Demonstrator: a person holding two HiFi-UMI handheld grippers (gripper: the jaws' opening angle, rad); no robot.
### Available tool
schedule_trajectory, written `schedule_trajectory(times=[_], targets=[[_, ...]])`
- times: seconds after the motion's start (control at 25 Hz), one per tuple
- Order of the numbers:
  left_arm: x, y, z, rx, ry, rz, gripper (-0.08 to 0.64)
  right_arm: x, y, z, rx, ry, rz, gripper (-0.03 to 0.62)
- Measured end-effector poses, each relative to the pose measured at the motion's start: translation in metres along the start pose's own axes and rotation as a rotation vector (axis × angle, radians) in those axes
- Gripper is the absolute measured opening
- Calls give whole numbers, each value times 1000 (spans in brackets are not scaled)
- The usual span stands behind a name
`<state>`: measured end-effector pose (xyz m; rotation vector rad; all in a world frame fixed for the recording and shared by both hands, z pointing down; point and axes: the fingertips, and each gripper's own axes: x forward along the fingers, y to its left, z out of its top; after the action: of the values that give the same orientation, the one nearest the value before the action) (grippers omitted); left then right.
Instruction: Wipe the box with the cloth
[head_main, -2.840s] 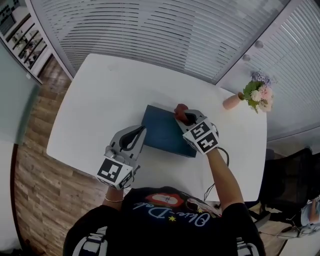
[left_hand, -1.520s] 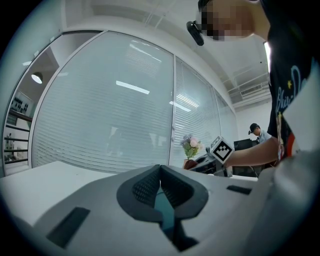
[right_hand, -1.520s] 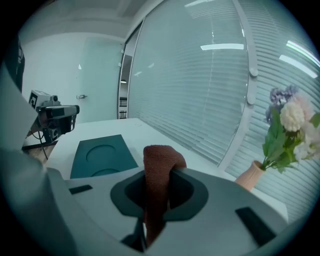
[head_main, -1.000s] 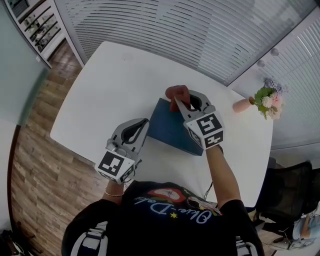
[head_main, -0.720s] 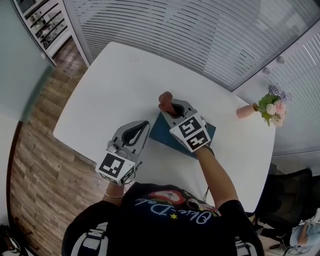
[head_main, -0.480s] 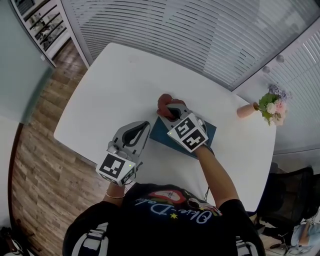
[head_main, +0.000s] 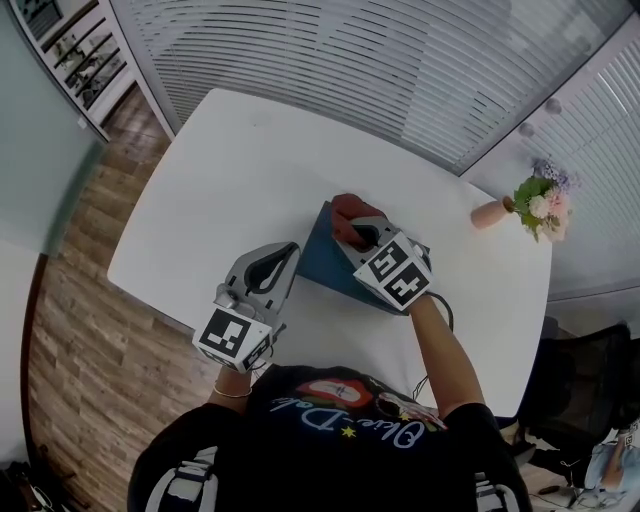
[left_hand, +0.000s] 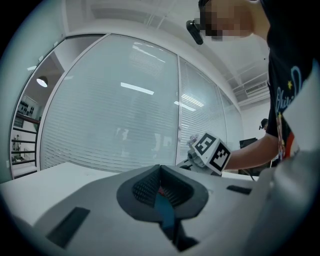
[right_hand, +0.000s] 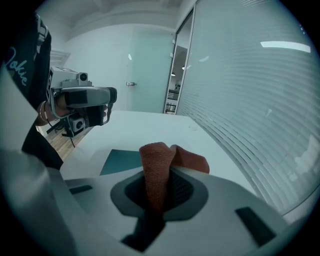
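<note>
A dark blue flat box (head_main: 325, 258) lies on the white table (head_main: 220, 170). My right gripper (head_main: 358, 228) is shut on a red-brown cloth (head_main: 348, 210) and holds it down on the box's far part. In the right gripper view the cloth (right_hand: 157, 165) bulges up between the jaws, with the box (right_hand: 122, 161) behind it. My left gripper (head_main: 287, 250) rests at the box's near-left edge. Its jaws meet at the tips (left_hand: 160, 167), and blue from the box shows through the slit behind them.
A small pink vase of flowers (head_main: 520, 203) stands at the table's far right corner. Window blinds run along the far side. A dark chair (head_main: 585, 380) is beside the table at the right, wooden floor at the left.
The right gripper swept the cloth leftward along the box's far edge, then came back toward the middle of the box. The left gripper stayed at the box's left edge.
</note>
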<state>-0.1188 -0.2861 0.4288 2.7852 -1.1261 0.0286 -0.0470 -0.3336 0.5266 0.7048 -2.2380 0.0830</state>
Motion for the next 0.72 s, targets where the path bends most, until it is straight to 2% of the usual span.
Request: schedule_trajectory(times=[0.2,0.52,0.72], targets=[[0,-5,1,7,0,-4,5,-15,-3,-20,23,21,-17,43],[1,-11,3,8,-2,-9,5,-35,-5,-33,95,-27,-11,43],[-1,-12,2,6,-6,-10,5,-46,-8,-42,197,-54,-3,43]])
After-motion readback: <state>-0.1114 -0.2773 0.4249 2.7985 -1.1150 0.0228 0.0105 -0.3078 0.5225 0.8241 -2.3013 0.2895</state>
